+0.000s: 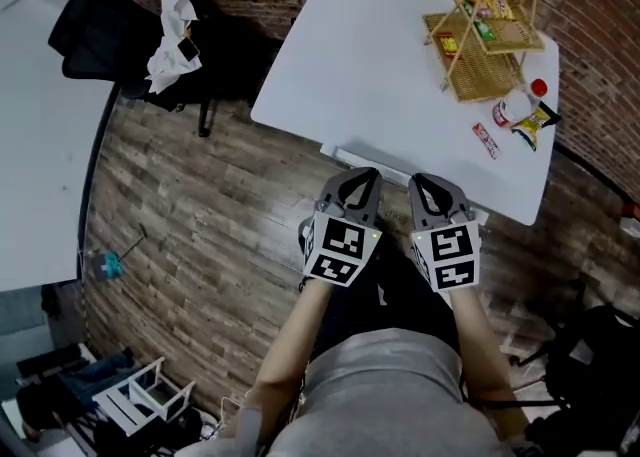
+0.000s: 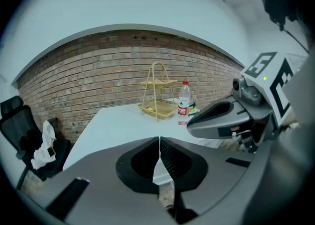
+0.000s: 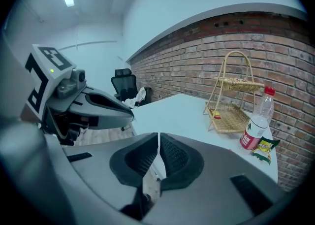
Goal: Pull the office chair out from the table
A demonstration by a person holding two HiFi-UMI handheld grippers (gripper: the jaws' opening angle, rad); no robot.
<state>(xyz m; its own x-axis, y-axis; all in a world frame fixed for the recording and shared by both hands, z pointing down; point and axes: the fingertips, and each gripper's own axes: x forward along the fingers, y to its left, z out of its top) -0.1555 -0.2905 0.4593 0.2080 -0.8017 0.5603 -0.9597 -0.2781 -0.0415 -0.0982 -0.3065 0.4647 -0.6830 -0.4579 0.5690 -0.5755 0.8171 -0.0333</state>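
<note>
A black office chair with a white cloth draped on it stands at the upper left, off the left corner of the white table. It also shows in the left gripper view as the chair and far back in the right gripper view as the chair. My left gripper and right gripper hover side by side at the table's near edge, far from the chair. Both are shut with nothing between the fingers, as the left gripper and right gripper show close up.
On the table stand a wicker two-tier rack, a water bottle and a snack packet. A second white table fills the left side. A white rack sits at bottom left, a black bag at bottom right.
</note>
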